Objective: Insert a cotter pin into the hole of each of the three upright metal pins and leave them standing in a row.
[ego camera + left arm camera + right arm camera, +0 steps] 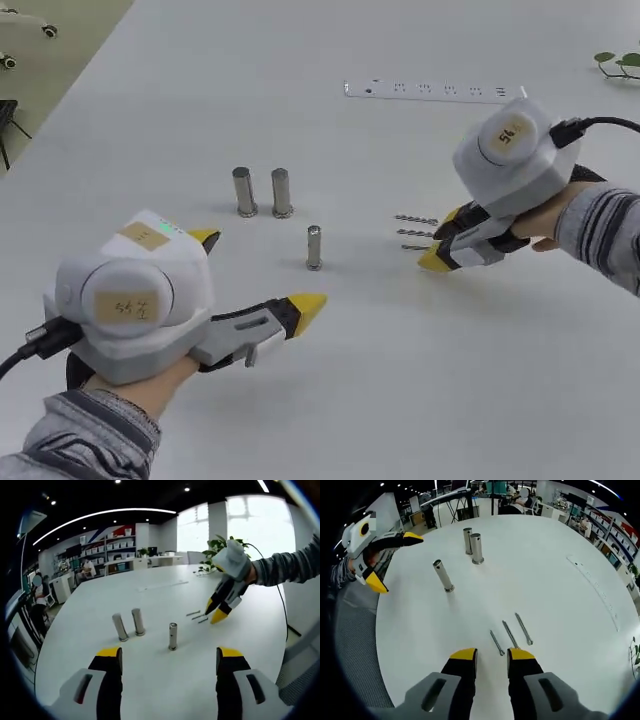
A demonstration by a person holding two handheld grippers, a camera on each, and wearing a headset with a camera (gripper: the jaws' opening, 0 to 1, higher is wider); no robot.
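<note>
Two pins [281,193] stand side by side on the table [420,380], with a third pin [314,247] at their 5 o'clock. Three cotters [416,233] lie at its 3 o'clock, just ahead of the right gripper [492,656], whose jaws are slightly parted and empty. At 7 o'clock the left gripper [257,271] gapes wide, empty.

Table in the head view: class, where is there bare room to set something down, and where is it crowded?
Bare: the near table between left tongs and right tongs, and the stretch from the upright pins to the power strip. Crowded: the cotter pins at the right tongs' tips.
</note>
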